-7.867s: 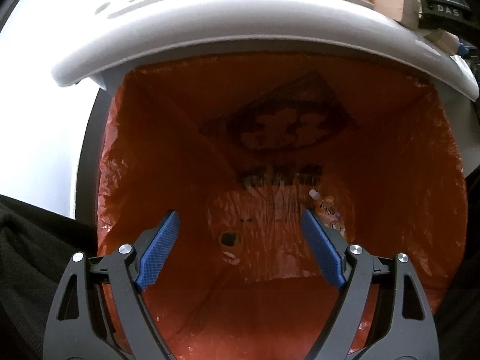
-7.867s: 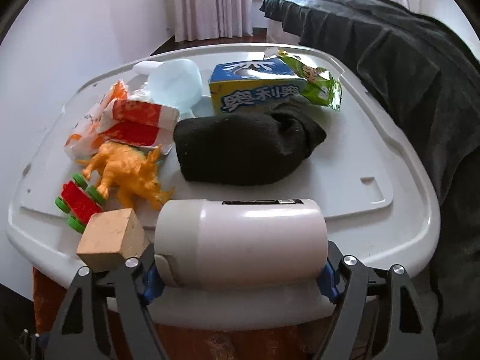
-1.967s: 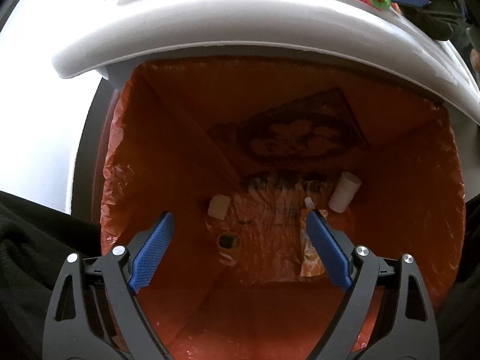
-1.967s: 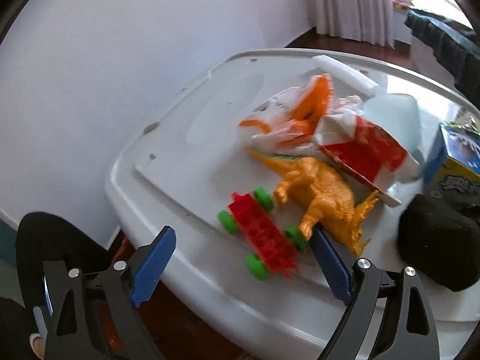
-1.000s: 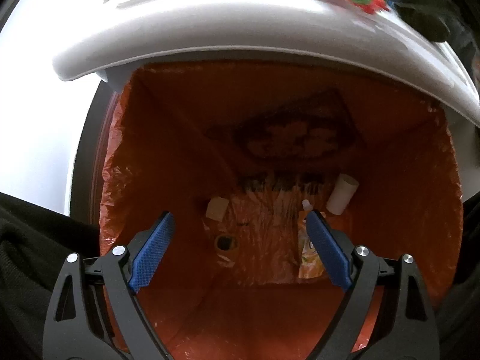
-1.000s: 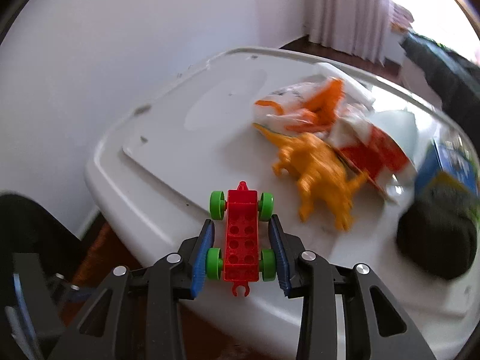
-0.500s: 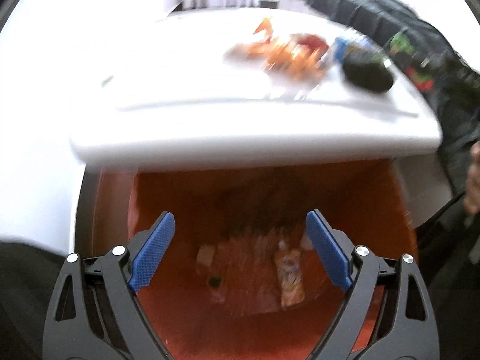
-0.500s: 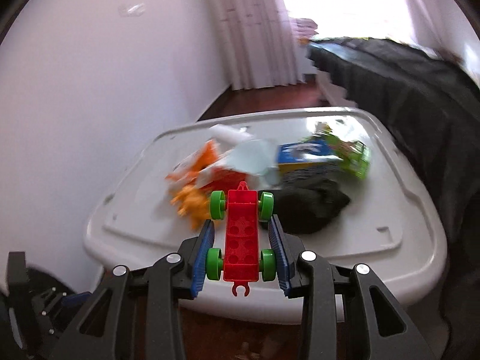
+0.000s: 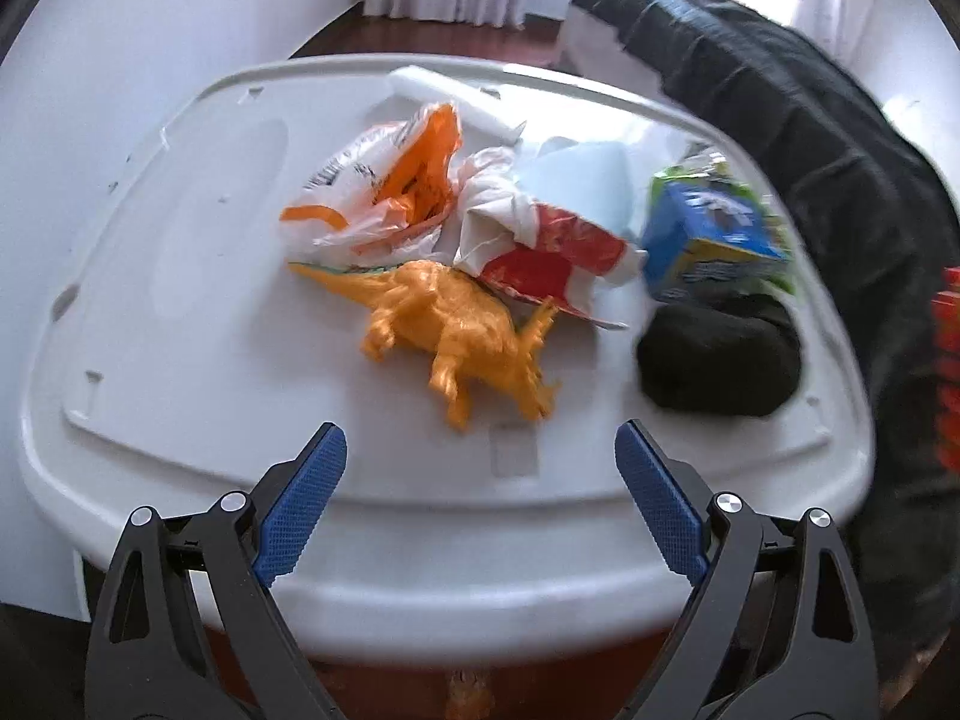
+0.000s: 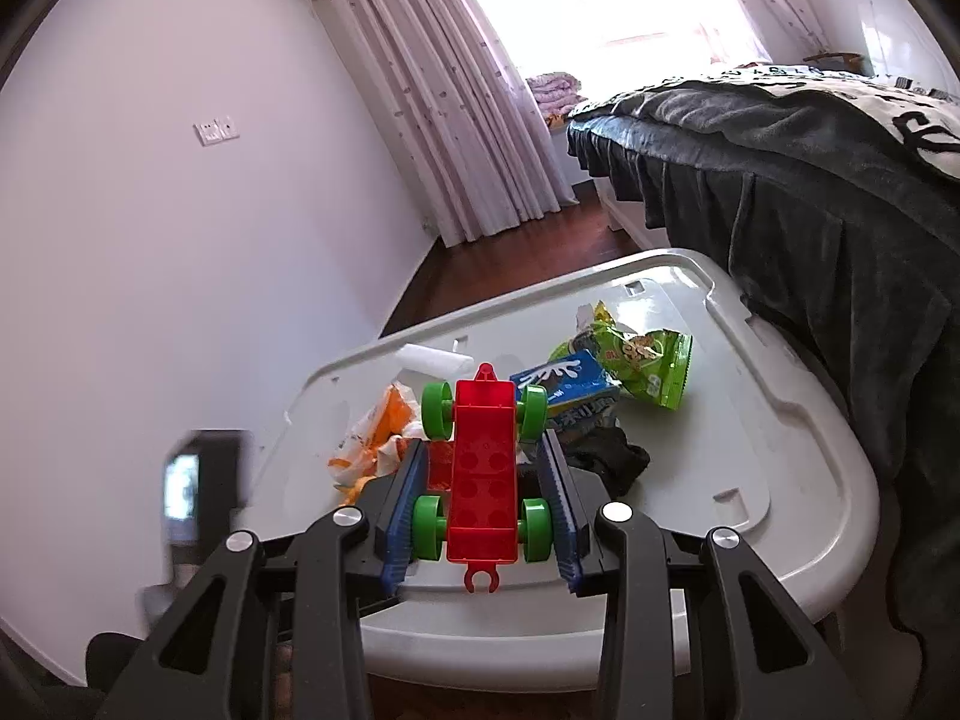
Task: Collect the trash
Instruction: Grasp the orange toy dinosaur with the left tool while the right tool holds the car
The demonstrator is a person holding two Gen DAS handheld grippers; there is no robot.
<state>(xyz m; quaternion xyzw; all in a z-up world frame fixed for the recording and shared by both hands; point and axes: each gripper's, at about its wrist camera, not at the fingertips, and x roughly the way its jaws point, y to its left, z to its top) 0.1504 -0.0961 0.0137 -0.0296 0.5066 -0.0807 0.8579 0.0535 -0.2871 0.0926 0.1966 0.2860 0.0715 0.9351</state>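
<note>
My right gripper [image 10: 483, 486] is shut on a red toy car with green wheels [image 10: 483, 480], held up above the white bin lid [image 10: 750, 438]; the car also shows at the right edge of the left wrist view [image 9: 948, 372]. My left gripper [image 9: 480, 504] is open and empty, just above the lid's near edge [image 9: 180, 360]. On the lid lie an orange-and-white plastic bag [image 9: 390, 186], a red-and-white wrapper [image 9: 540, 246], an orange toy dinosaur [image 9: 462, 336], a blue box [image 9: 708, 240], a black sock [image 9: 720, 360] and a green snack bag [image 10: 648, 366].
A bed with a dark cover [image 10: 810, 180] stands to the right of the bin. A white wall [image 10: 150, 210] is on the left, curtains [image 10: 468, 90] behind. The orange bin liner [image 9: 468, 690] shows under the lid's near edge.
My right gripper closed on the red toy car and lifted it off the lid. My left gripper rose from looking into the orange-lined bin to looking over the lid.
</note>
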